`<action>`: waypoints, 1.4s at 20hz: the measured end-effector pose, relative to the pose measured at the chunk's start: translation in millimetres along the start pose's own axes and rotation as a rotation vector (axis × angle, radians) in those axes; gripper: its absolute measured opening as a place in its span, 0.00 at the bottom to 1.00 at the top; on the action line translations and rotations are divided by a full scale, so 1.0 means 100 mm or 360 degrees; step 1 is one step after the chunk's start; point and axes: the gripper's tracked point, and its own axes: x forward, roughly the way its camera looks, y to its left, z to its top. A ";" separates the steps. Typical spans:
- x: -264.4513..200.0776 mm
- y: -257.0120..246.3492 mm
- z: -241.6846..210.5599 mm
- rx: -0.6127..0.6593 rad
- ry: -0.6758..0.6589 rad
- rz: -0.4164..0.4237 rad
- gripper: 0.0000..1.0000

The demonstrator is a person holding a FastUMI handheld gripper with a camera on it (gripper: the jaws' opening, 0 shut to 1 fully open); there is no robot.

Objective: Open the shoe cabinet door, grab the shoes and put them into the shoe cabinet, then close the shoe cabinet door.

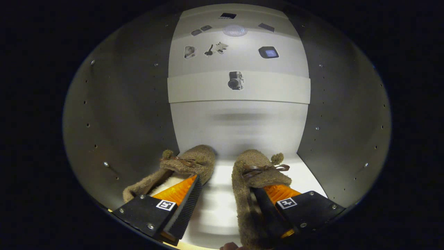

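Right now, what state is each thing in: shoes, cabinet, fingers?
Left shoe: upright on the cabinet floor, toe to the back wall, left finger in its opening.
Right shoe: upright beside it, apart, right finger in its opening.
Cabinet: open, both shoes inside.
Shelf: in place above the shoes, its underside bare.
Gripper: fingers spread wide, pressing on nothing between them.

Lighting: bright on cabinet back panel (239,118) at 12 o'clock; side walls (121,114) dim. Soft shadow mid-panel. Fisheye bowing at edges; slight blur.
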 end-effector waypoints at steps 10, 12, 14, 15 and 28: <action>-0.77 0.03 -0.03 0.0081 -0.0031 -0.0062 0.93; -1.05 0.06 -0.04 0.0076 -0.0057 -0.0079 0.93; -1.39 0.09 -0.05 0.0099 -0.0087 -0.0094 0.93; -1.60 0.11 -0.07 0.0125 -0.0104 -0.0101 0.93; -3.59 0.00 -0.31 0.0007 -0.0266 -0.0132 0.93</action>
